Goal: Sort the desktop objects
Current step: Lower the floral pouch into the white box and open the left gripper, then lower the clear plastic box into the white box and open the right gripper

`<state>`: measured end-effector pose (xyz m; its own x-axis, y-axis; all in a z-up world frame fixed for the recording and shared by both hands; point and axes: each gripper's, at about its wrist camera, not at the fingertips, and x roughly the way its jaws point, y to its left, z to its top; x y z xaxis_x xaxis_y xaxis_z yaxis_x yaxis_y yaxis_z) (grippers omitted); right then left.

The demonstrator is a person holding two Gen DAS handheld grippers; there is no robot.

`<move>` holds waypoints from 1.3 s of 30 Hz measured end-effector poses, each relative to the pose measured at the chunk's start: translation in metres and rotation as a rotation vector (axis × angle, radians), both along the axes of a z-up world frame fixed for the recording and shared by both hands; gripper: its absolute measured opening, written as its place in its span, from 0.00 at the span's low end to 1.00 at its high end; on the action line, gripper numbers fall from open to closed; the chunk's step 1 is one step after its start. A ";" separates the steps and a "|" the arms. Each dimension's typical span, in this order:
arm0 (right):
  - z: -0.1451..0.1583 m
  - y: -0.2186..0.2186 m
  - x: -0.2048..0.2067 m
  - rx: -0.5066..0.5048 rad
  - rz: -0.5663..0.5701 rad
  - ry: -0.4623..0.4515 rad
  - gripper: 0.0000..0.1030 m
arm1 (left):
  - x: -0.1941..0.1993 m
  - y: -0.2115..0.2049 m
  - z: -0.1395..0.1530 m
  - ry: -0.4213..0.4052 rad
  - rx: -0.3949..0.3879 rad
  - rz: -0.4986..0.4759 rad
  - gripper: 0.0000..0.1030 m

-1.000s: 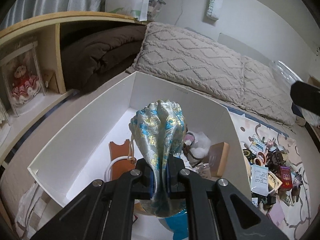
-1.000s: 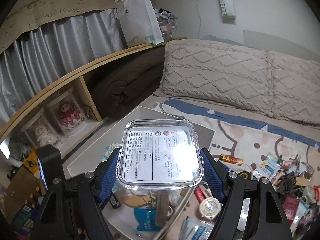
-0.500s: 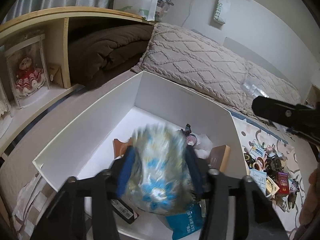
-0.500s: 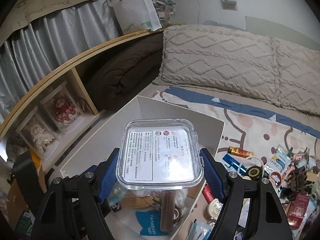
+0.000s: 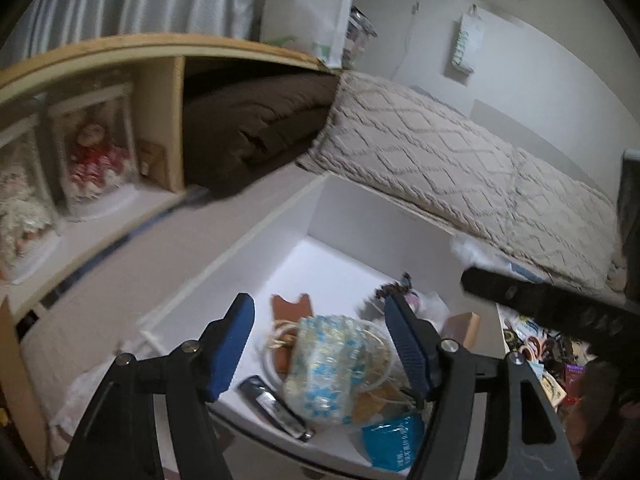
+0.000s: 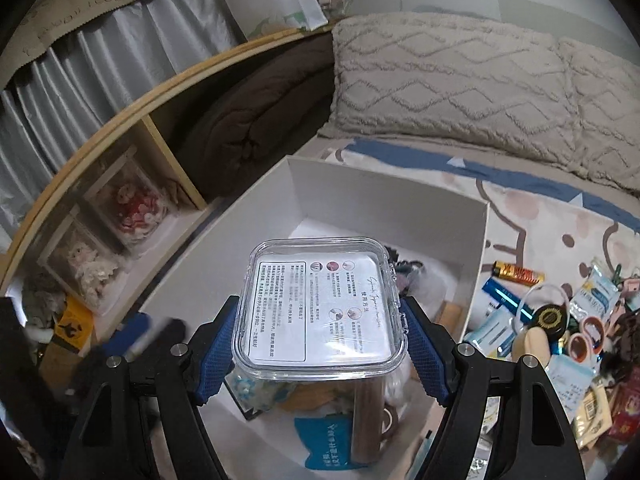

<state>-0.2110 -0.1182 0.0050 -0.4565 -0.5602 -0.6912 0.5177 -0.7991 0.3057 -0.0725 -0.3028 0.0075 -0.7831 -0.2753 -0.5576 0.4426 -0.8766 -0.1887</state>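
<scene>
One white box holds brocade pouch; left claw just released, right claw grasps clear container.

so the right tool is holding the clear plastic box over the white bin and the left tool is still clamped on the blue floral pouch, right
Not quite. The left tool is open: its jaws have just been opening, and the blue floral pouch lies loose in the white bin, as the left wrist view shows. The rest stands: the right tool holds the clear plastic box over the bin.

One white box, two pillows — one clear container.
</scene>
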 end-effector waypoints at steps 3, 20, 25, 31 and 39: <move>-0.008 -0.008 0.000 0.004 0.004 -0.019 0.76 | 0.015 -0.005 0.008 0.040 0.005 0.037 0.66; -0.047 -0.076 0.023 0.085 0.137 -0.067 0.76 | 0.051 -0.015 0.029 0.118 -0.034 0.112 0.66; -0.046 -0.080 0.023 0.099 0.132 -0.079 0.76 | 0.052 -0.009 0.033 0.127 -0.048 0.105 0.66; -0.043 -0.082 0.022 0.112 0.106 -0.083 0.89 | 0.054 -0.007 0.035 0.137 -0.050 0.098 0.66; -0.041 -0.069 0.023 0.110 0.098 -0.076 1.00 | 0.054 -0.007 0.036 0.135 -0.053 0.097 0.66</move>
<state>-0.1880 -0.1872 -0.0360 -0.3470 -0.5186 -0.7815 0.5737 -0.7765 0.2605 -0.0185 -0.3099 0.0431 -0.8179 -0.3797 -0.4324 0.4998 -0.8410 -0.2069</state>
